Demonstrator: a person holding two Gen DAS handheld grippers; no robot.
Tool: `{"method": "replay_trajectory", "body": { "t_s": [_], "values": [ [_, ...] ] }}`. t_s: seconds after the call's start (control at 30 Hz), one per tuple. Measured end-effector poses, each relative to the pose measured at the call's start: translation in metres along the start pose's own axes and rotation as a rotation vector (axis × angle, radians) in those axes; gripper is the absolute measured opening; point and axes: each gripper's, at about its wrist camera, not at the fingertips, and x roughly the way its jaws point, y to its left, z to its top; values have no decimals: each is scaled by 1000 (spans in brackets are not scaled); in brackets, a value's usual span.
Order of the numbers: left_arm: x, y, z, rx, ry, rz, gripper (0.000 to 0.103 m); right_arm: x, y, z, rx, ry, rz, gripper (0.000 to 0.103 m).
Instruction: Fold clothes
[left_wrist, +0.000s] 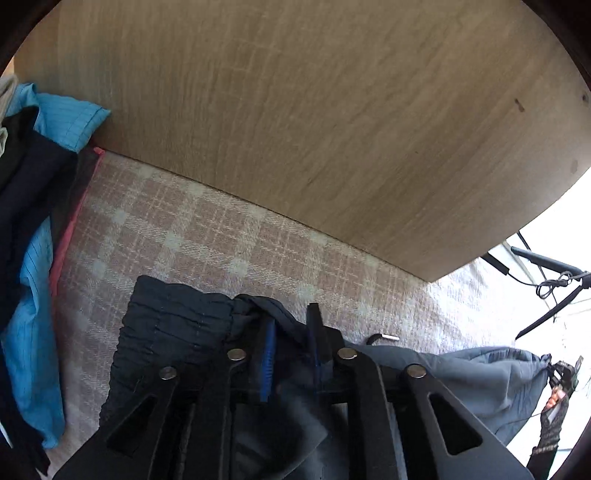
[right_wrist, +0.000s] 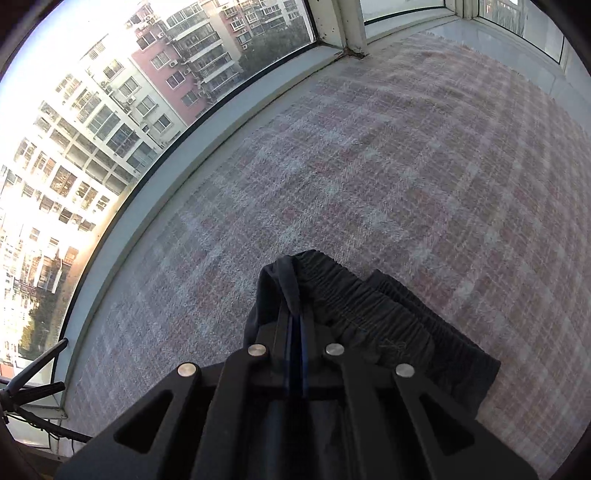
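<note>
Both claws, left (left_wrist: 291, 332) and right (right_wrist: 295, 325), pinch dark shorts (left_wrist: 177, 325); clothes pile (left_wrist: 33, 221) lies nearby.

Daylight floods through the window (right_wrist: 110, 122) at the upper left of the right wrist view, its glass blown out by glare. Both fisheye pictures bend straight lines and darken at the corners. The plaid blanket (right_wrist: 424, 166) blurs at the right; the left wrist view is dimmer.

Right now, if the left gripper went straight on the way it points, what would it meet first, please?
The left gripper, clamped on the dark shorts, would probably cross the checked blanket and meet the wooden panel first, though depth is hard to judge.
</note>
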Motion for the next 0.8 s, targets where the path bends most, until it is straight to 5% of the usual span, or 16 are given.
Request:
{"method": "replay_trajectory", "body": {
  "t_s": [0.07, 0.17, 0.27, 0.43, 0.53, 0.67, 0.8],
  "values": [
    [-12, 2, -6, 26, 20, -29, 39, -13, -4, 0, -1, -11, 24, 10],
    [-35, 21, -27, 42, 6, -22, 39, -43, -11, -4, -11, -60, 60, 24],
    [-58, 41, -48, 57, -8, -15, 40, -81, -18, -23, -56, -117, 91, 24],
    [-96, 73, -82, 84, -32, -4, 49, -136, -5, -100, -254, -130, 201, 26],
    [-111, 93, -103, 87, -37, -7, 49, -139, 24, -176, -434, -50, 196, 34],
    [-84, 107, -120, 40, 4, -88, 49, -119, 49, -275, -576, 114, 223, 34],
    [-71, 104, -123, 56, -10, -136, 46, -98, 65, -331, -629, 255, 297, 34]
  ]
}}
